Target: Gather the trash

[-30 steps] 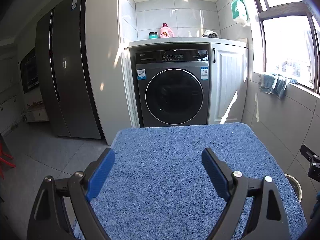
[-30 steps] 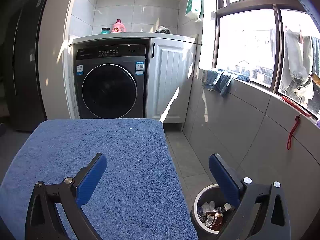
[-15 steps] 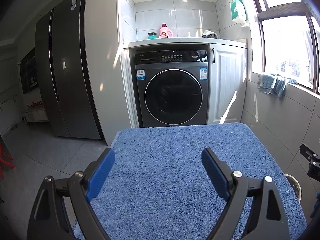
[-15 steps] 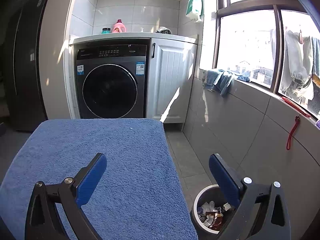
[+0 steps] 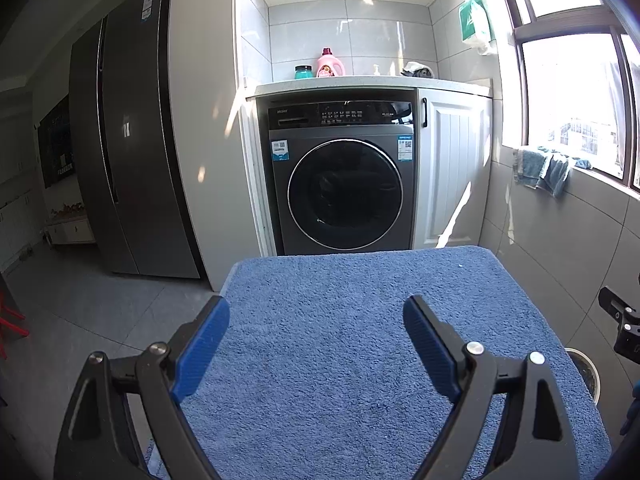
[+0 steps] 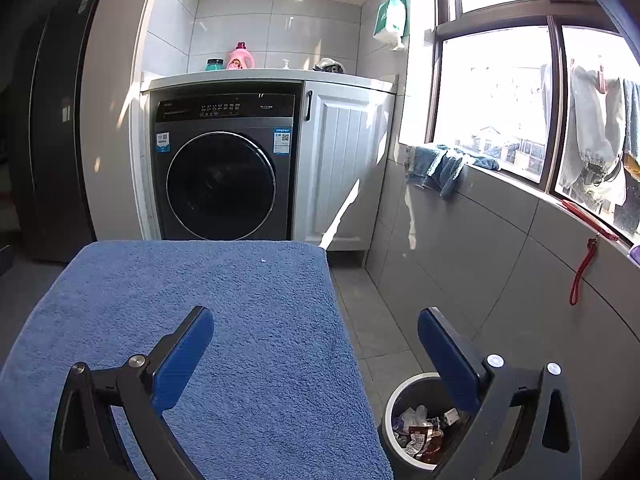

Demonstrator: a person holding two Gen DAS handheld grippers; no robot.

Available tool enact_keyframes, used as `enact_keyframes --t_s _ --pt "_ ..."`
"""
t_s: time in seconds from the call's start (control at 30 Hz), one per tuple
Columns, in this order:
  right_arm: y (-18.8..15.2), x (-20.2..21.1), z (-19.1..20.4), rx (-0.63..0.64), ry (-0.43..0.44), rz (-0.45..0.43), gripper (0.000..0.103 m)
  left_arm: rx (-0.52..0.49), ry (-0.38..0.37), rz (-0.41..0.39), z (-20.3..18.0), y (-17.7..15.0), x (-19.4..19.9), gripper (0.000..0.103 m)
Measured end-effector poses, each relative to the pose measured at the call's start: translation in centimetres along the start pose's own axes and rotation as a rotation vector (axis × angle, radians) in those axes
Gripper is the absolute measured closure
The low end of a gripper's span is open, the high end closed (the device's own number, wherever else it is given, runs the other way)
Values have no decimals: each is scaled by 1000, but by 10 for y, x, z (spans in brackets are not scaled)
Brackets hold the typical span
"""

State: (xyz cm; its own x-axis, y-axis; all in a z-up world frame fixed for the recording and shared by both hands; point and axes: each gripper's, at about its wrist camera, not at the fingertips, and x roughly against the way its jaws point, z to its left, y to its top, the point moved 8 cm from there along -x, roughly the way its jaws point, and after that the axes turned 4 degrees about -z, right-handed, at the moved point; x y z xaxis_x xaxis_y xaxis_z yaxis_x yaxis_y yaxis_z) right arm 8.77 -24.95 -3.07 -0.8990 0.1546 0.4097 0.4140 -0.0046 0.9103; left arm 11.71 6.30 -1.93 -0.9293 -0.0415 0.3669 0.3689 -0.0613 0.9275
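Note:
A round grey trash bin (image 6: pixel 404 400) stands on the floor right of the table, with crumpled wrappers (image 6: pixel 420 434) inside; its rim also shows in the left wrist view (image 5: pixel 586 364). A blue towel (image 5: pixel 360 340) covers the table top; it also shows in the right wrist view (image 6: pixel 220 312). A tiny white speck (image 6: pixel 263 260) lies near its far edge. My left gripper (image 5: pixel 316 328) is open and empty above the towel. My right gripper (image 6: pixel 316 340) is open and empty, over the table's right edge, its right finger above the bin.
A dark washing machine (image 5: pixel 344 184) stands behind the table under a counter with bottles (image 5: pixel 330 64). A white cabinet (image 5: pixel 456 172) is to its right, a dark fridge (image 5: pixel 128 152) to its left. A tiled wall and window sill with blue cloths (image 6: pixel 440 168) run along the right.

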Motion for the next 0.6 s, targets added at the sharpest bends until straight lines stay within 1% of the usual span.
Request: enact_keyframes --t_s 0.3,0.6 --pt "-1 3 -4 -2 2 -4 0 -9 -5 -7 -7 2 7 14" --pt "0 9 -6 -6 2 -13 0 -14 -2 -18 -5 6 13 14"
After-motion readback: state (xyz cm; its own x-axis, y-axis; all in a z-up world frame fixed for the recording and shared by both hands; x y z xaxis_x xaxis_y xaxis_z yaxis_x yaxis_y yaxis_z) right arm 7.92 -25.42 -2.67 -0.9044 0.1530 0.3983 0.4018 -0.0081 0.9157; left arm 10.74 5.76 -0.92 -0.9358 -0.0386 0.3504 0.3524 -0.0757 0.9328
